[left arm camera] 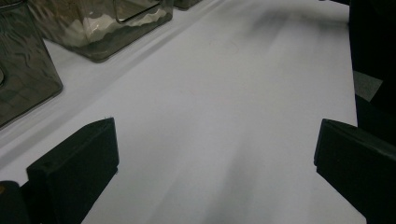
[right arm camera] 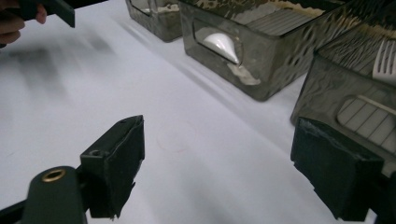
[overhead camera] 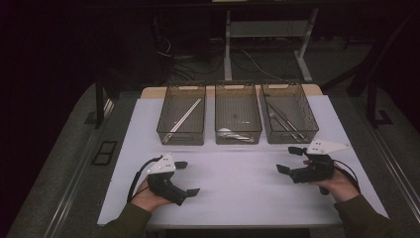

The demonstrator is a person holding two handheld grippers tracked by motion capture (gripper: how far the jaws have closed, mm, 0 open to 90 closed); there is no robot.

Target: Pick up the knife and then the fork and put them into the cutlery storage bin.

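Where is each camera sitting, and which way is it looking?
High view: sits above the person's side, looks forward and down on the white table and three bins; both forearms, the left gripper and right gripper show.
Left gripper view: rides on the left gripper, looks along its open jaws across the table.
Right gripper view: rides on the right gripper, looks past its open jaws at the bins; the other hand shows far off.
Shared: the high view and right gripper view both show the middle bin with its spoon.
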